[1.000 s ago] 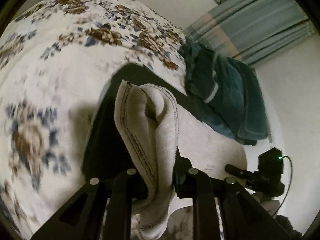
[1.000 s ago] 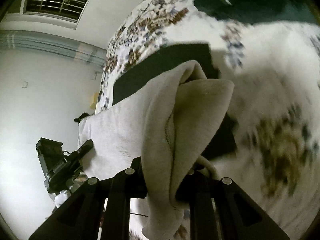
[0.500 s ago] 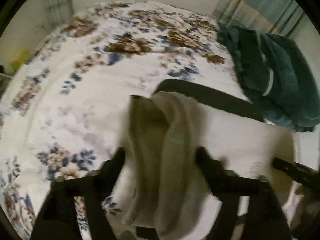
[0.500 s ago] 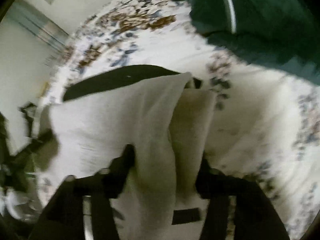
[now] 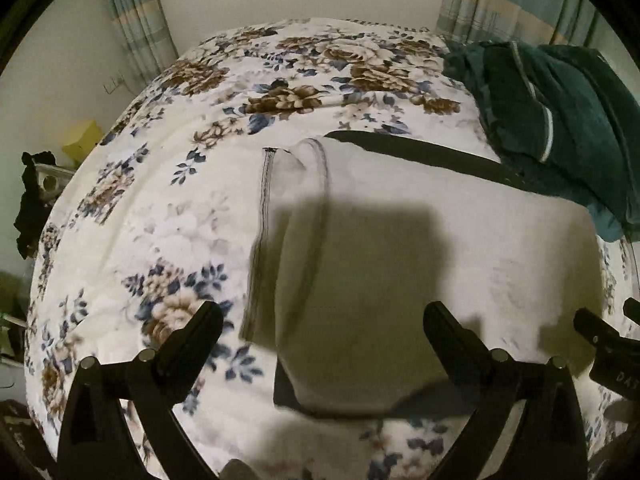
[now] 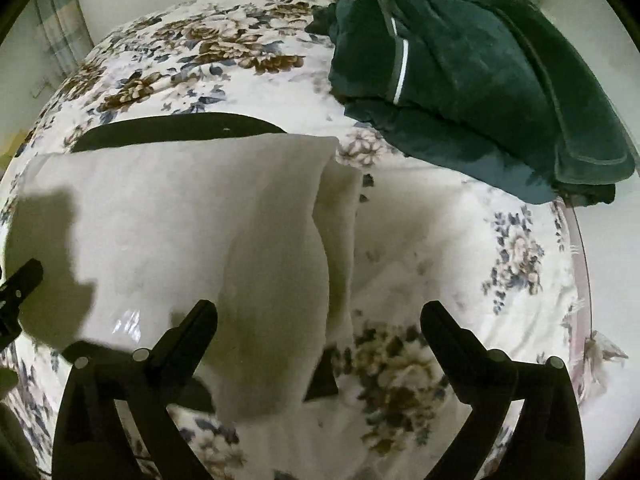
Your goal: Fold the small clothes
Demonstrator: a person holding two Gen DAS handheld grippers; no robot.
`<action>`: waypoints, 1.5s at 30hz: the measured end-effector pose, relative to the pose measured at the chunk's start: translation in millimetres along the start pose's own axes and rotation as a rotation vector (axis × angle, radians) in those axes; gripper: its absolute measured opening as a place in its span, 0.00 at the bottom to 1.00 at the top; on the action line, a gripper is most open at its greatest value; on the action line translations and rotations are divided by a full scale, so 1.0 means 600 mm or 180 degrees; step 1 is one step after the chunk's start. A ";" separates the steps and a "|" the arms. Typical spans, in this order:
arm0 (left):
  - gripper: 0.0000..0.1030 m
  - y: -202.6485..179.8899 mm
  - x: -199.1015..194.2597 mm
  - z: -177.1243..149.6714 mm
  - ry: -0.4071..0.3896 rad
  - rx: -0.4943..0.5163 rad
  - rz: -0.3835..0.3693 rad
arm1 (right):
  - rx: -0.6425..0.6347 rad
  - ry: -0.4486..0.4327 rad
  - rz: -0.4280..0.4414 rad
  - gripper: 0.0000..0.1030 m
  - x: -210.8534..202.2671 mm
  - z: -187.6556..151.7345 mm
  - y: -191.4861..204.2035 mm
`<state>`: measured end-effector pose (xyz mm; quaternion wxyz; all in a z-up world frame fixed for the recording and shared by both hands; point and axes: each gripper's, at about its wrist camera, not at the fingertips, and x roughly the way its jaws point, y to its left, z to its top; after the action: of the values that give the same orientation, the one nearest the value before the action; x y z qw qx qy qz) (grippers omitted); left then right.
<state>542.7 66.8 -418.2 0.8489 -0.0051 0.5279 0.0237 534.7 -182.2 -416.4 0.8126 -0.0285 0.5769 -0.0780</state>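
One flowered bed (image 5: 168, 216) fills both views. One dark green pile (image 6: 472, 80) sits upper right, apparently folded. One cream garment (image 5: 400, 264) lies mid-frame over a black board (image 5: 420, 152), doubled over; further folds probably remain. Two grippers, left (image 5: 324, 332) and right (image 6: 320, 328), hover spread wide, grasping nothing.
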 end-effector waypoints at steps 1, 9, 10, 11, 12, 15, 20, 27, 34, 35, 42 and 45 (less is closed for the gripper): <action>0.99 -0.003 -0.015 -0.005 -0.0019 0.0013 0.0030 | 0.0016 -0.0014 0.0003 1.00 -0.014 -0.008 -0.003; 0.99 -0.020 -0.200 -0.054 -0.0307 0.0009 0.0025 | 0.0161 -0.0354 -0.0095 1.00 -0.215 -0.091 -0.052; 0.99 -0.021 -0.225 -0.062 -0.0347 0.0008 0.0013 | 0.0176 -0.0385 -0.0092 1.00 -0.238 -0.099 -0.058; 0.99 -0.022 -0.253 -0.070 -0.0386 0.0009 -0.0001 | 0.0187 -0.0427 -0.0086 1.00 -0.269 -0.110 -0.065; 0.99 -0.023 -0.284 -0.078 -0.0432 0.0018 -0.0005 | 0.0203 -0.0487 -0.0102 1.00 -0.304 -0.123 -0.073; 0.99 -0.025 -0.369 -0.105 -0.0545 0.0011 -0.0044 | 0.0208 -0.0674 -0.0124 1.00 -0.406 -0.164 -0.092; 0.99 -0.027 -0.509 -0.154 -0.0768 0.0031 -0.0046 | 0.0237 -0.0955 -0.0115 1.00 -0.567 -0.236 -0.122; 0.99 -0.021 -0.650 -0.222 -0.1016 -0.0007 -0.0072 | 0.0241 -0.1253 -0.0020 1.00 -0.742 -0.339 -0.155; 0.99 -0.021 -0.737 -0.270 -0.0975 -0.0027 -0.0100 | 0.0184 -0.1348 0.0094 1.00 -0.863 -0.418 -0.174; 0.99 -0.021 -0.749 -0.272 -0.0925 -0.0022 -0.0111 | 0.0188 -0.1335 0.0120 1.00 -0.871 -0.420 -0.175; 0.99 -0.018 -0.814 -0.281 -0.0920 -0.0045 -0.0075 | 0.0167 -0.1416 0.0196 1.00 -0.957 -0.441 -0.196; 0.99 -0.016 -0.838 -0.287 -0.1020 -0.0049 0.0004 | 0.0131 -0.1487 0.0211 1.00 -0.984 -0.447 -0.201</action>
<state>166.8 34.1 -43.7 0.9222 -0.0075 0.3855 0.0288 80.3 -195.2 62.0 0.9266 -0.0103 0.3721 -0.0542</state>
